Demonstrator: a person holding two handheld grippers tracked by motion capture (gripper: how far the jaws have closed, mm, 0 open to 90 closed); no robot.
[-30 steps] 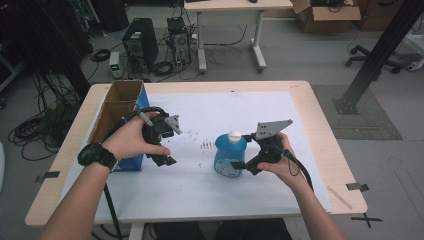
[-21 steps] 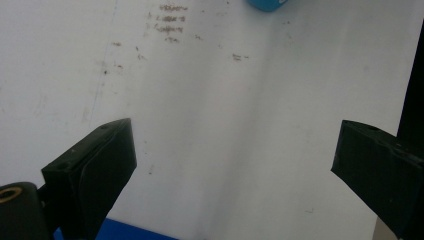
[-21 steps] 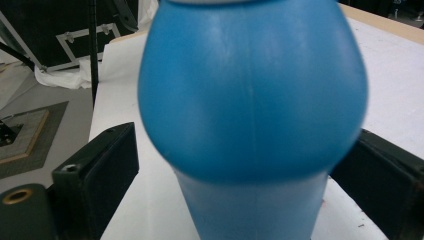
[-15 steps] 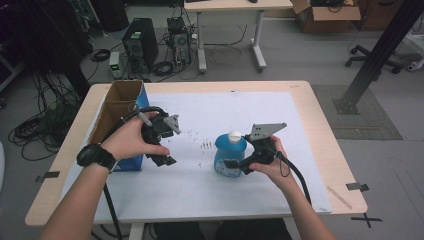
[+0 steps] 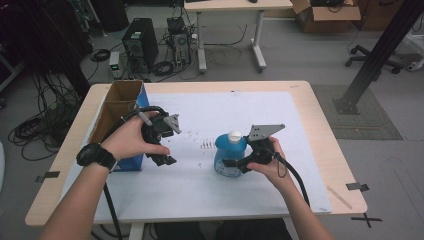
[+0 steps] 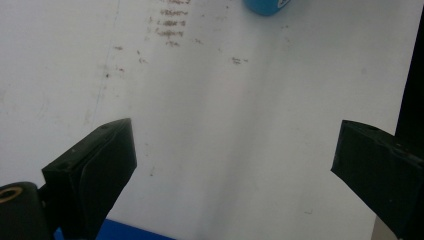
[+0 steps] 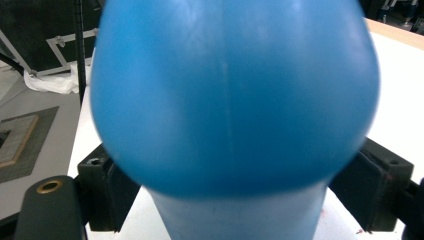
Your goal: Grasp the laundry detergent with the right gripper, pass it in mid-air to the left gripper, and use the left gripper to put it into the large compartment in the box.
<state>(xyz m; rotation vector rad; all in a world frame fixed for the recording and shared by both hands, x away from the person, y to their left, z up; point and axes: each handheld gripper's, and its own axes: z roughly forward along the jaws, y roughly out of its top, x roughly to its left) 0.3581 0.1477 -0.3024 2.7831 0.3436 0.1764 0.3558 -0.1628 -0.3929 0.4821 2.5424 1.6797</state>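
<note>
A round blue bottle [image 5: 227,156] with a white cap stands upright on the white sheet, right of the middle. My right gripper [image 5: 236,164] reaches it from the right, and its jaws stand wide on either side of the bottle's body. In the right gripper view the bottle [image 7: 230,95] bulges between and over both jaws of that gripper [image 7: 240,187], blurred by closeness. My left gripper [image 5: 167,150] is held above the sheet beside the box, open, with nothing between its jaws [image 6: 232,150]. The bottle's base [image 6: 265,6] peeks in at the top of the left gripper view.
An open cardboard box [image 5: 116,107] with a blue side stands at the table's left edge, just behind my left hand. A white sheet [image 5: 220,107] with small dark marks covers most of the wooden table [image 5: 320,125]. Cables trail from both grippers.
My right gripper has slid left and closer, so its jaws now stand around the bottle. The left gripper has barely moved.
</note>
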